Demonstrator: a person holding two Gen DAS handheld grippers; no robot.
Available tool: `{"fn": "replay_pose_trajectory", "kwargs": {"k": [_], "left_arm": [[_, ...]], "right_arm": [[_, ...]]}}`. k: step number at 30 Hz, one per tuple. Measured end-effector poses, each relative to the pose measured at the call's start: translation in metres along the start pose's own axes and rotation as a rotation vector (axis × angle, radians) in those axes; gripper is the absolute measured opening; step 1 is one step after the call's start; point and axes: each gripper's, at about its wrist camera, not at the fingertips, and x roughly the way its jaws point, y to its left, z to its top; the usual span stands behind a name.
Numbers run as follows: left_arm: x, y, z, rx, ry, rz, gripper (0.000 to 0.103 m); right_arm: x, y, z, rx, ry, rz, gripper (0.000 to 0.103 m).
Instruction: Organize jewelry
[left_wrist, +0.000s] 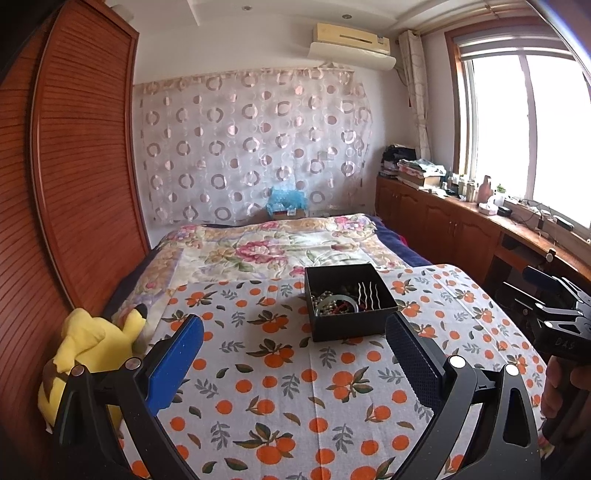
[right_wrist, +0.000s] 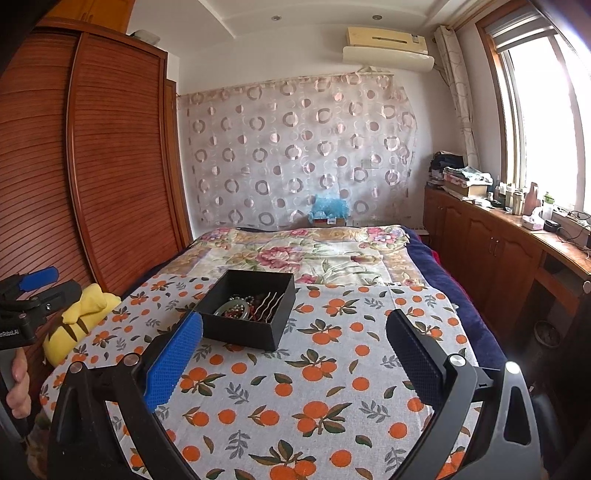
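In the right wrist view the right gripper (right_wrist: 294, 339) stands wide open and empty, its blue pad (right_wrist: 173, 363) low left, just beside the near corner of the square black cardboard jewelry box (right_wrist: 273, 334). The box sits centre frame on the orange-print cloth (right_wrist: 295, 406). The left gripper (left_wrist: 294, 343), likewise spread with nothing held, looks slightly farther off; the box lies upper right of its gap.

Inside the black box (left_wrist: 349, 301), the tangled jewelry (left_wrist: 334, 303) was too small to sort into separate pieces, its near wall hid the lower contents, and left of the box the yellow plush toy (right_wrist: 83, 321) was partly hidden.
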Motion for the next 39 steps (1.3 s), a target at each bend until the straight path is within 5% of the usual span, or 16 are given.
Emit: {"fn": "replay_pose_trajectory", "kwargs": {"k": [39], "left_arm": [[-0.0024,-0.0077,-0.0005,-0.002,-0.011,-0.018,0.095]], "right_arm": [[0.0028,0.006,-0.0042,-0.002,0.004,0.005,0.1]]}}
